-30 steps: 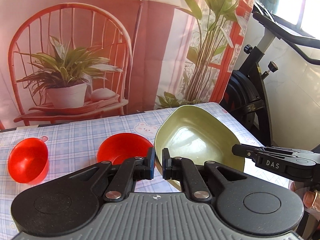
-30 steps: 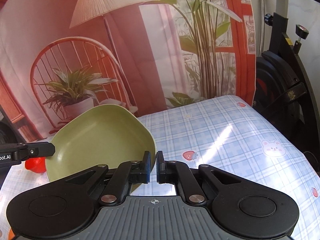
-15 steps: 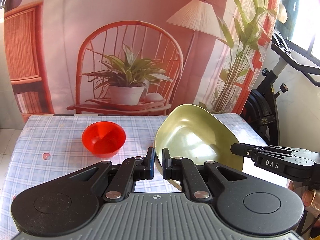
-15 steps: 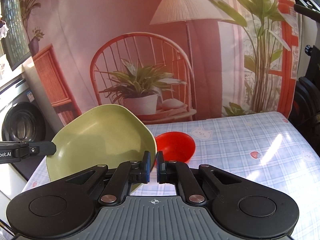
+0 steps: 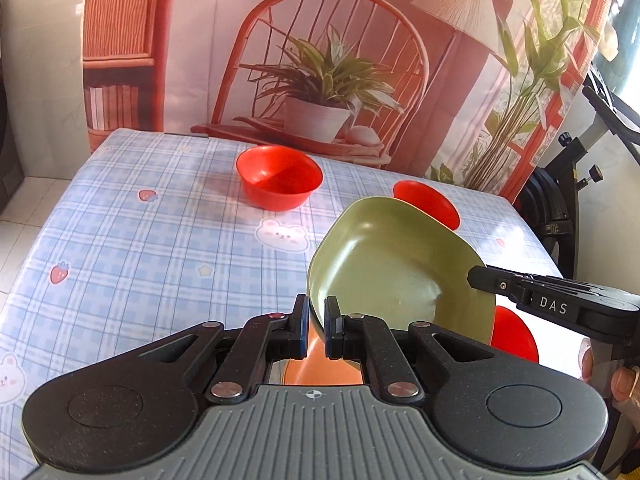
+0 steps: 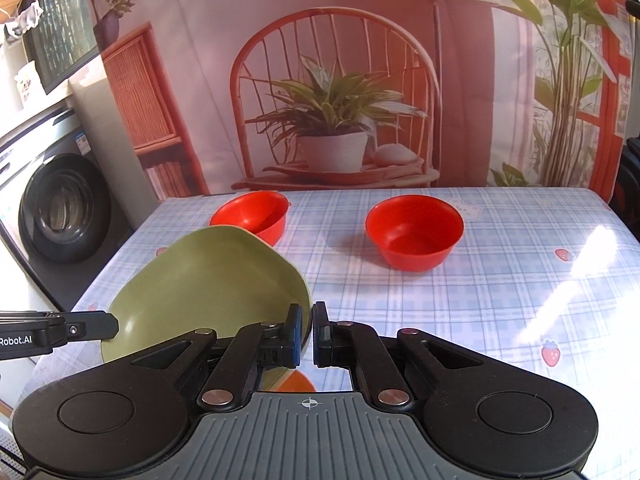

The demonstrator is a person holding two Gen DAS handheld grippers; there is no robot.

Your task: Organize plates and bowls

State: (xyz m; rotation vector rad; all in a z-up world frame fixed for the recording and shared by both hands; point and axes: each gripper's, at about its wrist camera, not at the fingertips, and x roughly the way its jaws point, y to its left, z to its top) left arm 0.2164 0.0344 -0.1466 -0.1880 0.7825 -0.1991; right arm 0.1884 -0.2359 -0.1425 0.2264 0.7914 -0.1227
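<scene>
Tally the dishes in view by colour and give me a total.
Green plate: 1
Red bowls: 2
Red dish, mostly hidden below the plate, kind unclear: 1
Total: 4

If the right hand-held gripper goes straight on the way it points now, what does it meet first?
Probably the checked tablecloth, on a bare patch short of the red bowl. The right hand-held gripper is shut on the green plate and points downward, so the bowl seems beyond that line, though depth is unclear.
</scene>
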